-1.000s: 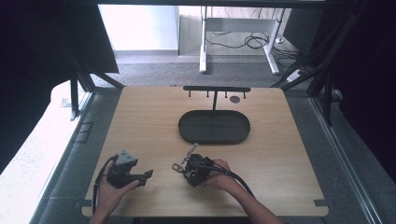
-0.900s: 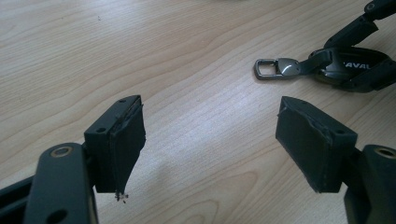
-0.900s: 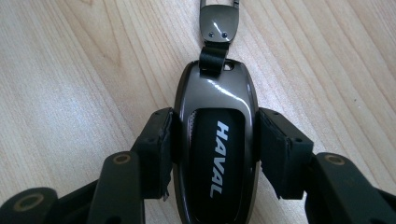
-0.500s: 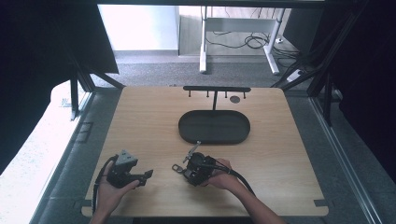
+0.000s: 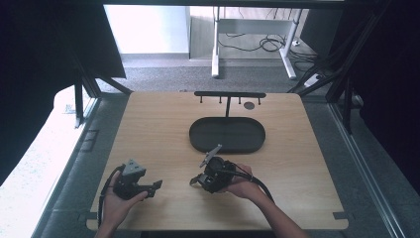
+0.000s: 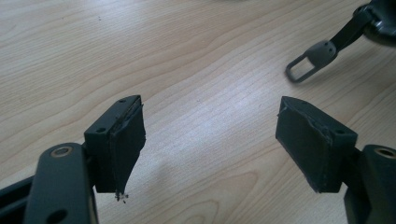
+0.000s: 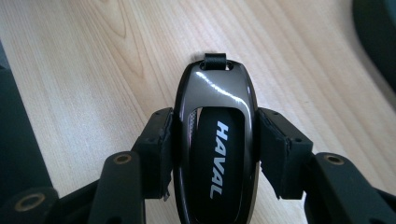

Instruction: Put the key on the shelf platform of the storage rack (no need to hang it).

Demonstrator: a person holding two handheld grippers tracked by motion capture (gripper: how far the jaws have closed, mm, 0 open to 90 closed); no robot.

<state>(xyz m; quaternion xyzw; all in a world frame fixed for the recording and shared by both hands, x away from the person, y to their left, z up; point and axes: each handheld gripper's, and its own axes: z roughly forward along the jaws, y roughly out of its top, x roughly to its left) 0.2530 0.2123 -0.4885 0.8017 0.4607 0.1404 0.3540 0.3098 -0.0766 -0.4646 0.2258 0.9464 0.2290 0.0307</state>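
1. Wooden table (image 5: 163,129) carries everything, its pale grain running under both grippers.
2. Black oval tray (image 5: 227,135) lies past the table's middle, just beyond the right hand; a corner of it shows dark at the upper right of the right gripper view.
3. Black rack (image 5: 229,94) with short pegs stands behind the tray at the far edge.
4. Left gripper (image 5: 157,185) sits in the person's left hand near the front edge, well apart from the tray. Its jaws stand wide apart with bare wood between the pads (image 6: 128,140).
5. Right gripper (image 5: 194,180) is held in the right hand near the front middle, a little ahead of the tray's near rim. Its jaws are clamped on the key fob.
6. Glossy dark key fob (image 7: 215,140), lettered HAVAL, lies lengthwise between the right gripper's two pads, which press on its two long sides; its loop end points away from the gripper, above the wood.
7. Grey strap buckle (image 6: 312,59) of the fob hangs just over the table, seen from the left gripper's camera.
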